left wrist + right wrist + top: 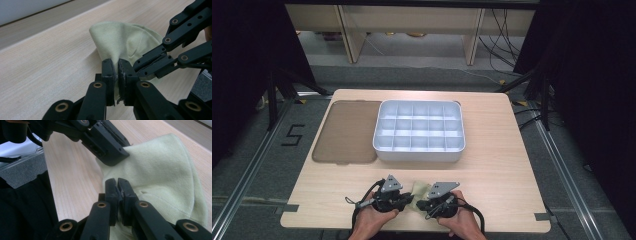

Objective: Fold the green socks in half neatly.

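A small pale yellow cloth (417, 190) lies near the table's front edge between my two grippers. In the left gripper view the cloth (125, 42) rises in a fold, and my left gripper (117, 65) is shut on its near edge. My right gripper (152, 66) comes in from the right of that view and pinches the same cloth beside it. In the right gripper view my right gripper (117, 185) is shut on the cloth (160, 170), with the left gripper (110, 150) clamped on it just beyond. In the high view the left gripper (408, 201) and right gripper (421, 204) point toward each other.
A white tray (419, 152) with several compartments stands at the table's middle. Its brownish translucent lid (346, 131) lies flat to the left of it. The wooden table (502, 170) has bare room to the right. Table legs and cables stand beyond the far edge.
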`<state>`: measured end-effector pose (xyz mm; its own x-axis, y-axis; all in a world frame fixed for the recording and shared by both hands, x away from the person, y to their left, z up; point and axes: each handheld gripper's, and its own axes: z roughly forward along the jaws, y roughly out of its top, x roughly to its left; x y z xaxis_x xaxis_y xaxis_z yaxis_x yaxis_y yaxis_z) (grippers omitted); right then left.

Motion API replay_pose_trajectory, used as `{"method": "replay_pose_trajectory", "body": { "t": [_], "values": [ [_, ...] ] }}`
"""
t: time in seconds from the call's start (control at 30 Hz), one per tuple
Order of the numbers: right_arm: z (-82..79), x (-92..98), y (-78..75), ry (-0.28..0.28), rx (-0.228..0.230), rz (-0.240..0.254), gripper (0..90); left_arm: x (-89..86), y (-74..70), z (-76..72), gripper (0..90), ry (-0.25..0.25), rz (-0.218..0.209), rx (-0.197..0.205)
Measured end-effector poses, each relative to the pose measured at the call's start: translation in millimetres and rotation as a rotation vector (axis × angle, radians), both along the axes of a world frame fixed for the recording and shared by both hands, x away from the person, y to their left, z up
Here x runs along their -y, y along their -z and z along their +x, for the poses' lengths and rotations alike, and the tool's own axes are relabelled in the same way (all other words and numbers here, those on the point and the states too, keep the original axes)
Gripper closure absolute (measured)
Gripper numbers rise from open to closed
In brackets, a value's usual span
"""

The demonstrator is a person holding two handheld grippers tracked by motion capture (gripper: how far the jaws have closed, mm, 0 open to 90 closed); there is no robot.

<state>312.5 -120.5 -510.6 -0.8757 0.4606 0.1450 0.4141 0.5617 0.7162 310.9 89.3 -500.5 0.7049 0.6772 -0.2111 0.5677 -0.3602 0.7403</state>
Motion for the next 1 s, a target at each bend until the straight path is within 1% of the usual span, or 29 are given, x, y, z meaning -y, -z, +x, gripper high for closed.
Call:
{"method": "replay_pose_trajectory", "body": {
  "t": [0.07,0.1,0.13,0.17,0.2,0.23,0.27,0.3,0.33,0.37,0.4,0.43,0.47,0.5,0.57,0.6,0.63,0.67,0.7,0.73,0.77,0.8,0.83,0.87,0.9,0.97,1.0],
  "values": [
    [1.0,1.0,-0.3,-0.005,0.013,0.006,87.0,-0.1,-0.4,-0.1,83.3,-0.008,0.004,0.003],
    [1.2,2.4,-2.5,0.007,0.013,0.012,86.9,-0.5,-1.5,-0.5,83.3,0.003,0.014,0.016],
    [3.2,5.0,-5.8,0.019,0.028,0.024,86.9,0.1,-1.4,-1.1,83.3,0.004,0.007,0.016],
    [5.6,7.5,-9.3,0.035,0.037,0.035,87.0,-0.8,-1.9,-0.8,83.3,0.016,0.019,0.019],
    [8.0,8.9,-11.4,0.052,0.045,0.052,86.9,-0.2,-1.8,-1.2,83.3,0.009,0.013,0.019],
    [11.9,11.2,-13.2,0.065,0.064,0.048,86.9,0.9,-2.0,-1.6,83.3,0.008,0.01,0.026],
    [17.4,13.1,-15.2,0.089,0.071,0.047,86.9,0.7,-3.1,-1.9,83.3,0.015,0.027,0.03],
    [21.7,13.9,-16.2,0.106,0.079,0.04,87.0,2.5,-3.5,-3.0,83.3,0.014,0.029,0.04],
    [27.0,14.4,-14.9,0.117,0.089,0.022,87.0,2.4,-4.2,-3.5,83.3,0.02,0.041,0.043],
    [29.6,14.4,-12.9,0.12,0.086,0.018,87.0,3.2,-4.5,-4.0,83.3,0.024,0.045,0.048],
    [32.4,14.7,-10.4,0.128,0.091,-0.001,87.1,3.8,-4.8,-4.2,83.3,0.026,0.048,0.046],
    [34.3,14.4,-7.4,0.132,0.097,-0.026,87.2,5.6,-4.0,-4.8,83.3,0.014,0.03,0.043],
    [35.6,14.3,-5.0,0.133,0.099,-0.035,87.3,4.9,-4.3,-4.4,83.4,0.022,0.047,0.047],
    [36.6,15.1,-4.8,0.135,0.095,-0.03,87.2,5.0,-4.4,-4.3,83.4,0.023,0.054,0.05],
    [36.8,17.8,-7.4,0.152,0.098,-0.04,87.0,4.0,-4.9,-4.0,83.4,0.028,0.057,0.058],
    [37.3,20.9,-9.3,0.161,0.092,-0.027,86.9,3.4,-5.0,-3.4,83.3,0.028,0.053,0.062],
    [37.7,23.6,-11.3,0.158,0.092,-0.01,86.9,3.3,-4.9,-3.4,83.3,0.022,0.039,0.06],
    [36.7,25.8,-14.0,0.16,0.098,0.005,86.8,1.8,-5.6,-2.9,83.3,0.03,0.05,0.059],
    [35.6,27.0,-16.4,0.152,0.102,0.018,86.8,2.2,-5.6,-3.3,83.3,0.013,0.04,0.059],
    [31.6,30.0,-20.9,0.159,0.097,0.021,86.6,1.9,-5.7,-2.7,83.3,0.018,0.036,0.065],
    [29.5,31.5,-22.3,0.147,0.1,0.035,86.5,1.0,-6.3,-3.0,83.4,0.015,0.038,0.067],
    [24.4,34.1,-24.0,0.136,0.085,0.048,86.4,0.2,-6.9,-3.1,83.3,0.019,0.044,0.071],
    [19.6,36.0,-24.2,0.137,0.089,0.052,86.3,0.0,-7.1,-3.4,83.3,0.021,0.045,0.072],
    [14.7,37.2,-23.7,0.136,0.074,0.047,86.1,0.0,-7.1,-3.7,83.3,0.02,0.044,0.073],
    [11.7,38.1,-23.4,0.131,0.062,0.043,85.9,-0.4,-7.4,-3.9,83.3,0.015,0.055,0.079],
    [6.7,39.9,-20.7,0.119,0.06,0.026,85.5,-0.3,-8.0,-5.2,83.2,0.012,0.042,0.067],
    [5.7,40.7,-19.8,0.119,0.057,0.008,85.5,-0.8,-8.4,-5.0,83.2,0.018,0.043,0.072]
  ]
}}
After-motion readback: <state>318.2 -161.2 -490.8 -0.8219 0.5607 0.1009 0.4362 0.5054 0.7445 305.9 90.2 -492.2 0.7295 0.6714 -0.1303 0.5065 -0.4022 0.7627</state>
